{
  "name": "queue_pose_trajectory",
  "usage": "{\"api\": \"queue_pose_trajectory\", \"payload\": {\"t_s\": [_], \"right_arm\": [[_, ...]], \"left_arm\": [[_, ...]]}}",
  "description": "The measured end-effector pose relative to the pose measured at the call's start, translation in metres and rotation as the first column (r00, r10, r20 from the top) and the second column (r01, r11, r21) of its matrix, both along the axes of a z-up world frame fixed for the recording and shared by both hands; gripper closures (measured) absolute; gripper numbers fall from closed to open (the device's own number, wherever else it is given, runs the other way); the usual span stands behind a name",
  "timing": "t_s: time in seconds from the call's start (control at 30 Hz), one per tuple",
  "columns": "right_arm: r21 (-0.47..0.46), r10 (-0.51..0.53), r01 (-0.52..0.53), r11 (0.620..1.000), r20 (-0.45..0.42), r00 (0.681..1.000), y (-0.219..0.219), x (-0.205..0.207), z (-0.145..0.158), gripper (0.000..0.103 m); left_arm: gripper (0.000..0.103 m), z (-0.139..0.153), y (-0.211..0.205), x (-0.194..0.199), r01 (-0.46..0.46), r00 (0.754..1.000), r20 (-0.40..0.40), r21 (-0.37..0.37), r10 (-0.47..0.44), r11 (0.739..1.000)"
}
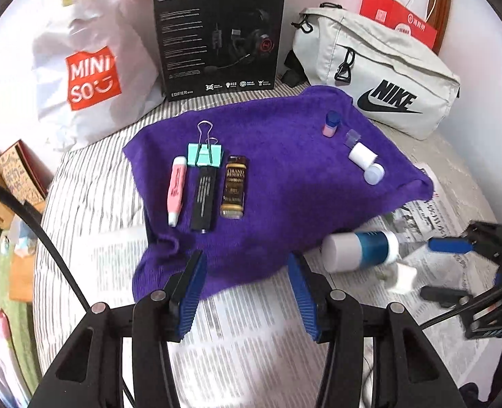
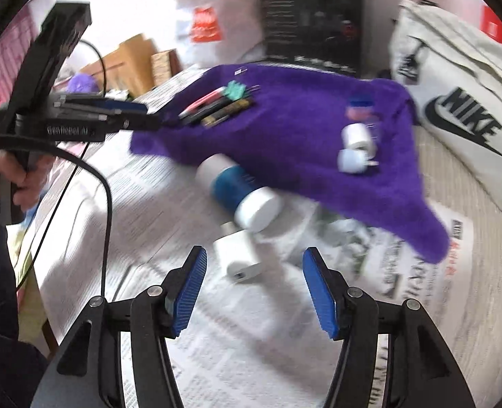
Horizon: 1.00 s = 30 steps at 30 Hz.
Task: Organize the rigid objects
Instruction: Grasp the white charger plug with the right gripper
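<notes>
A purple towel [image 1: 284,170] lies on newspaper. On its left lie a pink correction pen [image 1: 176,190], a black case [image 1: 204,200], a brown bottle [image 1: 234,187] and a teal binder clip [image 1: 206,154]. On its right lie a small pink bottle [image 1: 330,125], a white vial [image 1: 361,154] and a round cap [image 1: 374,173]. A white and blue bottle [image 1: 359,250] [image 2: 240,192] lies on its side off the towel, beside a white charger [image 2: 239,255]. My left gripper [image 1: 247,289] is open and empty at the towel's near edge. My right gripper [image 2: 254,289] is open and empty just before the charger.
A black Edifier box [image 1: 220,34], a white Miniso bag [image 1: 87,68] and a grey Nike bag [image 1: 376,74] stand behind the towel. Red paper bags [image 1: 397,17] are at the back right. Cardboard boxes [image 1: 16,173] sit at the left edge.
</notes>
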State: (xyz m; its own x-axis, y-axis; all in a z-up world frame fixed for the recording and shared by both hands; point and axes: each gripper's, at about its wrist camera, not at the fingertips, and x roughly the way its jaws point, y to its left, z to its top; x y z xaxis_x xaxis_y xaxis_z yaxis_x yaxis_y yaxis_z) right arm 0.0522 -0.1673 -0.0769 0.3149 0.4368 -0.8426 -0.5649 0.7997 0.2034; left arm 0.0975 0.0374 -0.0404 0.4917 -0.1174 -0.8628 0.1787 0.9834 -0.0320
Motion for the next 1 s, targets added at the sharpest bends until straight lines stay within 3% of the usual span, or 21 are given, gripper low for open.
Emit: {"api": "queue_pose_trajectory", "payload": {"t_s": [0.17, 0.27, 0.37, 0.57, 0.7, 0.9, 0.97, 1.0], "right_arm": [[-0.059, 0.037, -0.035, 0.998, 0.043, 0.998, 0.019, -0.004, -0.017, 0.047], [-0.086, 0.053, -0.049, 0.995, 0.053, 0.997, 0.025, -0.002, -0.027, 0.065], [-0.081, 0.057, -0.051, 0.995, 0.076, 0.995, 0.029, -0.004, -0.030, 0.071], [-0.067, 0.049, -0.044, 0.997, 0.070, 0.996, 0.028, -0.007, -0.030, 0.071], [-0.066, -0.009, 0.012, 0.998, 0.045, 0.999, 0.005, -0.017, -0.026, 0.072], [-0.082, -0.120, 0.122, 0.989, 0.028, 0.992, -0.040, -0.024, -0.023, 0.073], [-0.085, -0.154, 0.156, 0.984, 0.029, 0.988, -0.055, -0.026, -0.022, 0.073], [-0.083, -0.172, 0.173, 0.981, 0.022, 0.985, -0.063, -0.027, -0.022, 0.073]], "left_arm": [[0.055, -0.004, 0.001, -0.024, 0.000, 1.000, -0.016, -0.001, 0.000, 1.000], [0.055, -0.006, 0.005, -0.035, -0.004, 1.000, -0.023, 0.014, 0.004, 1.000], [0.055, -0.004, 0.011, -0.042, -0.023, 1.000, -0.018, 0.012, 0.024, 1.000], [0.054, -0.006, 0.015, -0.047, -0.048, 0.999, -0.024, -0.007, 0.048, 0.999], [0.054, -0.008, 0.001, -0.048, -0.016, 1.000, -0.018, -0.024, 0.015, 1.000], [0.041, -0.011, -0.033, -0.040, 0.051, 0.999, -0.012, -0.041, -0.052, 0.998], [0.028, -0.012, -0.042, -0.037, 0.060, 0.998, -0.013, -0.048, -0.061, 0.997], [0.027, -0.013, -0.047, -0.036, 0.067, 0.998, -0.015, -0.053, -0.067, 0.996]]}}
